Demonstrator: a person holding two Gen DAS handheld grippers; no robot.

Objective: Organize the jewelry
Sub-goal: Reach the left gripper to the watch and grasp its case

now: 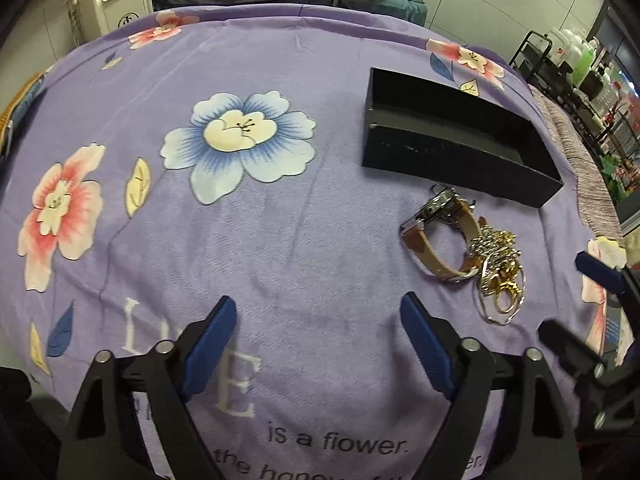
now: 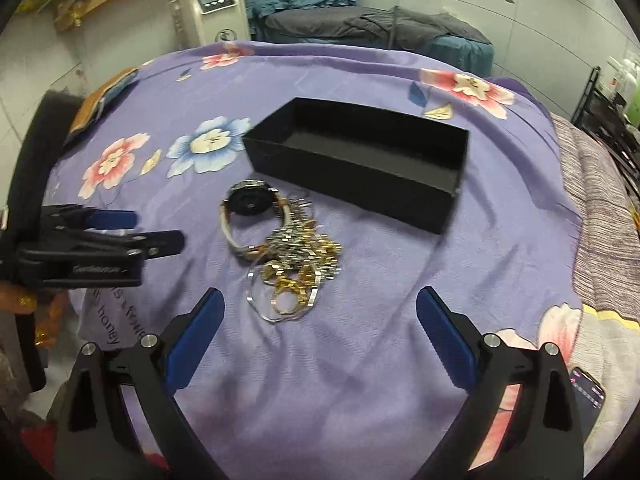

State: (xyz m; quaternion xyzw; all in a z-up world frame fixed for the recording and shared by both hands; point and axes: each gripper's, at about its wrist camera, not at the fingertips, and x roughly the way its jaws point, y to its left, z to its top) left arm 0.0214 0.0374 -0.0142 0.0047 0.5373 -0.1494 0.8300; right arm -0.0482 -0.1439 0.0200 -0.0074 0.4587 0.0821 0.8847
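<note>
Jewelry pile: I see a tangle of gold and silver chains and rings [image 2: 294, 276] lying on the purple cloth, just in front of my right gripper; from the left wrist view the same pile [image 1: 498, 276] sits off to the right of my left gripper.
Watch: a watch [image 2: 250, 202] with a dark round face and a tan strap rests on its side at the far-left edge of the pile, touching the chains. In the left view its strap [image 1: 436, 240] loops open toward me.
Box: an open black box [image 2: 360, 164] stands on the cloth just beyond the watch and pile, close to them but apart. As far as I can see into it, nothing lies inside.
Right gripper: my right gripper [image 2: 320, 300] hovers over the cloth with its blue pads spread wide; the near end of the pile lies between the fingertips, and the pads touch nothing.
Left gripper: my left gripper [image 1: 318, 308] is above bare cloth to the left of the jewelry, jaws well apart and holding nothing. The right view shows it side-on [image 2: 156, 230] at the left edge, near the watch.
Cloth: a purple bedsheet [image 1: 280, 208] printed with pink and blue flowers and some lettering covers the work surface.
Phone: a phone [image 2: 588, 388] lies at the lower right, well away from the jewelry.
</note>
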